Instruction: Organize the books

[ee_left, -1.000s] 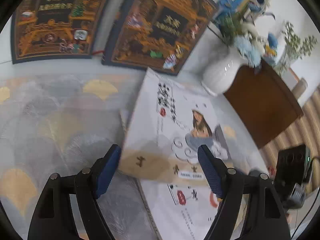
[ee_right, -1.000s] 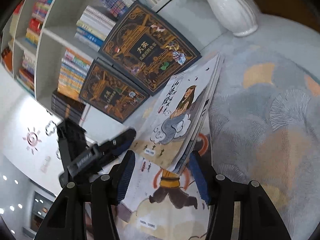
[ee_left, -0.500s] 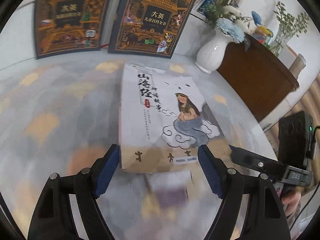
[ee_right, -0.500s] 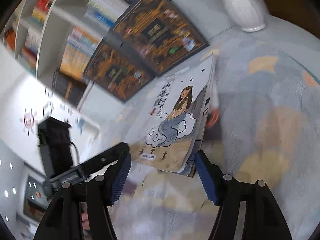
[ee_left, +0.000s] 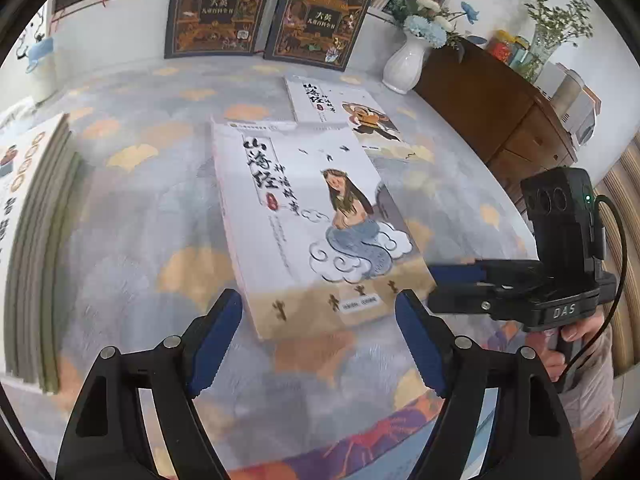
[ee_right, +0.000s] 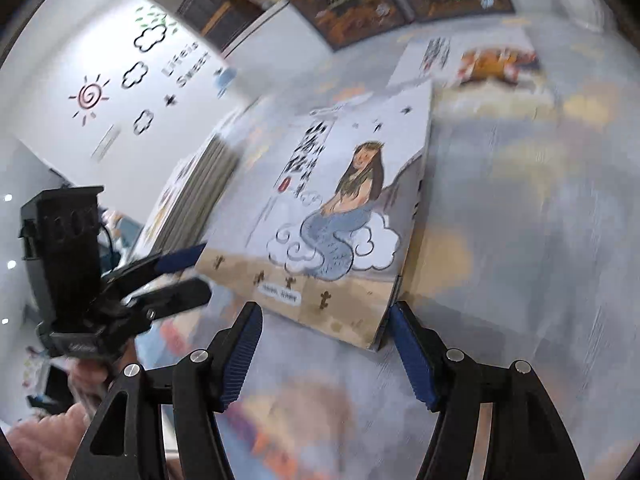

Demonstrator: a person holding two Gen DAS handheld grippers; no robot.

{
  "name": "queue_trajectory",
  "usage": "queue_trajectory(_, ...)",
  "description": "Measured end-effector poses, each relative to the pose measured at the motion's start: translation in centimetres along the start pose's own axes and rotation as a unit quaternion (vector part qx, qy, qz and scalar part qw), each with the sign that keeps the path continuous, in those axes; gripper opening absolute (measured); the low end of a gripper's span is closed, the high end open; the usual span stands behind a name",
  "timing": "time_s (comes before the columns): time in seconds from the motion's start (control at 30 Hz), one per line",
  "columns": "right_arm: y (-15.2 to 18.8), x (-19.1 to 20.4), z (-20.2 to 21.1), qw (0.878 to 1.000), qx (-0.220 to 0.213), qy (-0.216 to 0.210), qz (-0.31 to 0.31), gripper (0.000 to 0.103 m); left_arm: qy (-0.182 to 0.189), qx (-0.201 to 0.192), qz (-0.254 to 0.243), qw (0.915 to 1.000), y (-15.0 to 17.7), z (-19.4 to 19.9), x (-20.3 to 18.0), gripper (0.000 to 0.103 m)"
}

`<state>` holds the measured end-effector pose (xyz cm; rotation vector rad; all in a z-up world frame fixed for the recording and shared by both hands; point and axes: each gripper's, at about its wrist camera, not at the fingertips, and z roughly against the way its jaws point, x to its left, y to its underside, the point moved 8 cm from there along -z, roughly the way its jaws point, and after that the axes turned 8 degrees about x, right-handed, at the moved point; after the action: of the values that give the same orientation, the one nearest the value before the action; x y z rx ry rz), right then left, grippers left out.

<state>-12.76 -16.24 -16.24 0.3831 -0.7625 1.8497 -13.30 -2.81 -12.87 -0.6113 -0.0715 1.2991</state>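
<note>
Soft grey rug (ee_left: 132, 216) with yellow fan shapes covers the floor, and a white shelf full of books runs along the far wall. Two big dark books (ee_left: 218, 8) lean against that shelf, side by side. Right of them stands a white vase (ee_left: 404, 66) with blue flowers, next to a brown cabinet (ee_left: 500, 120).

In the middle is a white book with a mermaid (ee_left: 308, 216) on the cover. Both claws seem to hold it up: its near edge is off the rug, though how it is carried is hard to see. The left claw (ee_left: 318, 340) has its blue pads wide apart, one at each side of the book's near left corner, not squeezing it. The right claw (ee_right: 326, 344) is spread too, with the book's near right corner by its right pad (ee_right: 404, 344). A hand (ee_left: 572, 344) grips its handle.

Farther off, a second white book (ee_left: 340, 108) with an orange figure lies flat on the rug. At the left is a tall stack of books (ee_left: 36, 240).
</note>
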Motion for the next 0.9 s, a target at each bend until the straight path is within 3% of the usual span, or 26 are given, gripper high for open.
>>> queue_trajectory(0.03, 0.4, -0.1, 0.1, 1.000, 0.003, -0.006, -0.004, 0.062, -0.008, 0.000, -0.001, 1.0000, -0.3, -0.2, 0.5, 0.071)
queue_trajectory(0.1, 0.1, -1.0, 0.2, 1.000, 0.002, -0.008, -0.015, 0.049, -0.022, 0.011, 0.016, 0.9996, -1.0, -1.2, 2.0, 0.048)
queue_trajectory(0.13, -0.3, -1.5, 0.2, 1.000, 0.003, -0.016, -0.023, 0.048, -0.020, 0.026, 0.025, 0.9991, -1.3, -1.9, 2.7, 0.035)
queue_trajectory(0.17, -1.0, -2.2, 0.1, 0.999, 0.000, -0.033, -0.038, 0.046, -0.014, 0.038, 0.037, 0.9985, -1.5, -2.7, 3.3, 0.029)
queue_trajectory(0.27, -2.5, -3.0, -0.7, 0.997, -0.002, -0.059, -0.052, 0.041, 0.000, 0.026, 0.055, 0.9981, -3.5, -3.3, 5.0, 0.028)
queue_trajectory(0.4, -5.2, -3.2, -1.8, 0.999, -0.005, -0.038, -0.009, 0.033, 0.014, 0.021, 0.063, 0.9977, -5.8, -4.2, 6.0, 0.028)
queue_trajectory(0.53, -7.0, -3.7, -2.5, 0.999, -0.013, -0.051, 0.000, 0.031, 0.042, 0.004, 0.083, 0.9957, -7.0, -4.8, 6.4, 0.026)
queue_trajectory(0.67, -8.2, -3.8, -2.8, 0.999, -0.003, -0.050, 0.002, 0.030, 0.036, -0.008, 0.074, 0.9965, -7.3, -4.8, 6.2, 0.026)
queue_trajectory(0.73, -8.4, -3.9, -2.9, 0.999, -0.009, -0.040, 0.004, 0.025, 0.038, -0.011, 0.074, 0.9965, -7.2, -4.7, 6.3, 0.024)
queue_trajectory(0.9, -8.7, -4.5, -2.5, 0.998, -0.022, -0.054, -0.006, 0.021, -0.011, -0.014, 0.098, 0.9951, -5.7, -3.0, 7.9, 0.024)
